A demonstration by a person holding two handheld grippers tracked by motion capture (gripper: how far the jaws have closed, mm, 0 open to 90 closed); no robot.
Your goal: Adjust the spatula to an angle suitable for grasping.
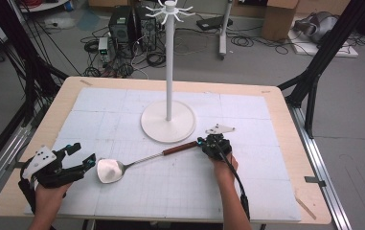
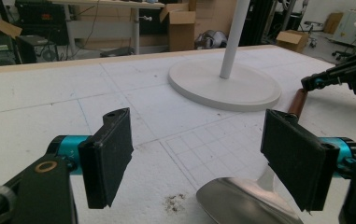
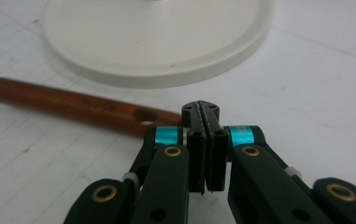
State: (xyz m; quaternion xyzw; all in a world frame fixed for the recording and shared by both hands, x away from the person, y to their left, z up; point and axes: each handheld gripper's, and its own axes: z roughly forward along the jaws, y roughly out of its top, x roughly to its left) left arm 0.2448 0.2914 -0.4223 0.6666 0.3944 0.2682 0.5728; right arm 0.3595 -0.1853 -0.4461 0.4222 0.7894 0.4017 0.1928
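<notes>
On table: steel spatula [image 1: 122, 167], brown handle; left claw [image 1: 82, 155] apart, right claw [image 1: 208, 142] together, empty.

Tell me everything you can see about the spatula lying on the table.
The spatula lies flat on the white gridded mat, in front of the white stand's round base. It has a broad shiny metal blade, a thin metal shaft and a reddish-brown wooden handle with a hanging hole near its end. The blade sits between the left gripper's open jaws. The right gripper, jaws closed, is at the handle's end; actual contact is unclear.
</notes>
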